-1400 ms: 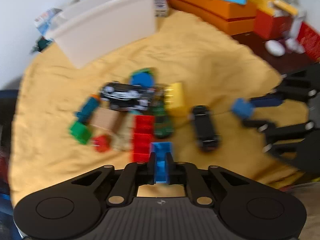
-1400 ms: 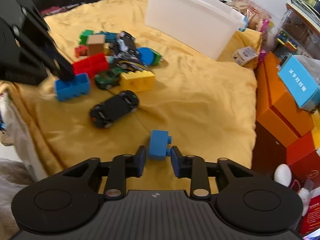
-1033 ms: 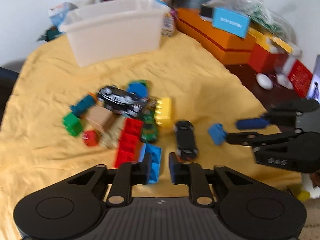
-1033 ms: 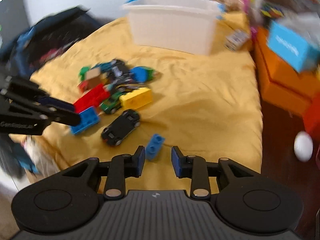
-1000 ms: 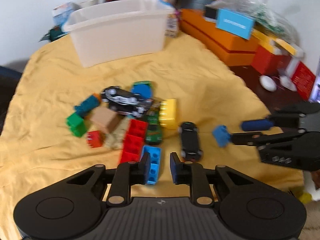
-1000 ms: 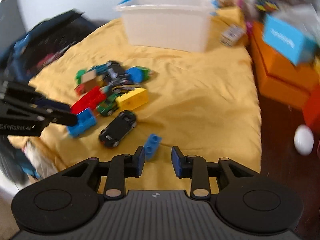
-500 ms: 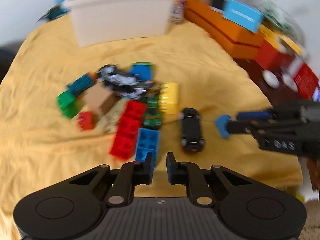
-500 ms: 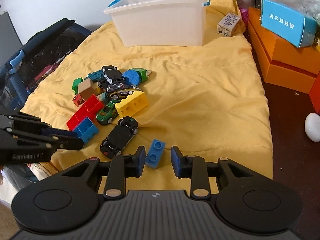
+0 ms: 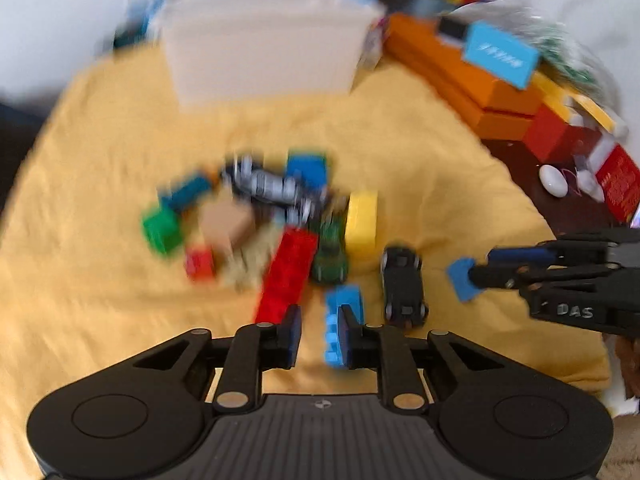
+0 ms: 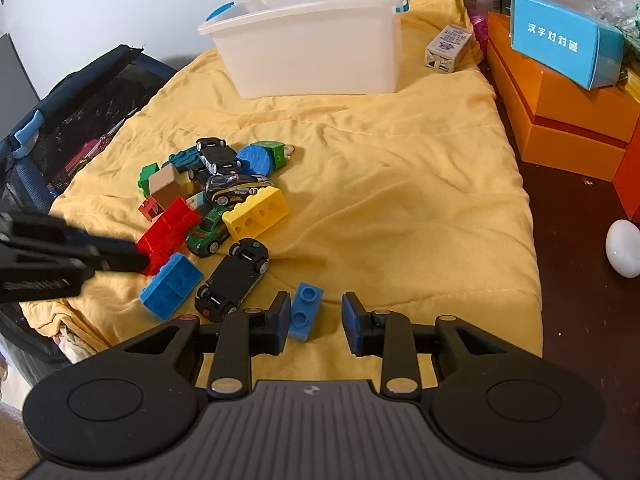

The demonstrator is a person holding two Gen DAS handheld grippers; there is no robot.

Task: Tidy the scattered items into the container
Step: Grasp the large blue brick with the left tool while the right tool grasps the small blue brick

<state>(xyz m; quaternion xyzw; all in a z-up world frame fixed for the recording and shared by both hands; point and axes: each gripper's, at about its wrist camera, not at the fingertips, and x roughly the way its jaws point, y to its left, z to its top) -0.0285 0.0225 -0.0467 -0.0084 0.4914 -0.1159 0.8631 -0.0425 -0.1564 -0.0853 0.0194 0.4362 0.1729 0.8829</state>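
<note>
- The right gripper (image 10: pixel 314 318) has its fingers spread, with nothing pinched. The small blue brick (image 10: pixel 305 311) lies on the yellow blanket (image 10: pixel 400 184) in the gap, touching or just beside the left finger (image 10: pixel 280 320) and apart from the right one.
- The left gripper (image 9: pixel 318 334) also has its fingers spread. The larger blue brick (image 9: pixel 342 324) sits tilted against the inner face of its right finger; the left finger (image 9: pixel 291 334) stands apart from it, so it is not clamped. This view is blurred by motion.
- Just beyond the left gripper's fingers lie a long red brick (image 9: pixel 286 276) and a black toy car (image 9: pixel 402 286); the car is between the two blue bricks.
- In the right wrist view the black toy car rests just left of the small blue brick, with the larger blue brick on the car's far side, under the left gripper's tips.
- Further out is the heap: a yellow brick (image 10: pixel 256 212), a green toy car (image 10: pixel 208 232), a dark racing car marked 13 (image 10: pixel 236 188), a blue disc (image 10: pixel 256 160), a tan cube (image 10: pixel 162 184), a green brick (image 10: pixel 147 173), and more cars, packed touching one another.
- The white container (image 10: pixel 312 48) stands at the far end of the blanket, well apart from the heap, open at the top.
- A small carton (image 10: pixel 448 50) lies just beside the container; orange boxes (image 10: pixel 560 108) with a blue box (image 10: pixel 564 44) on top stand off the blanket's edge.
</note>
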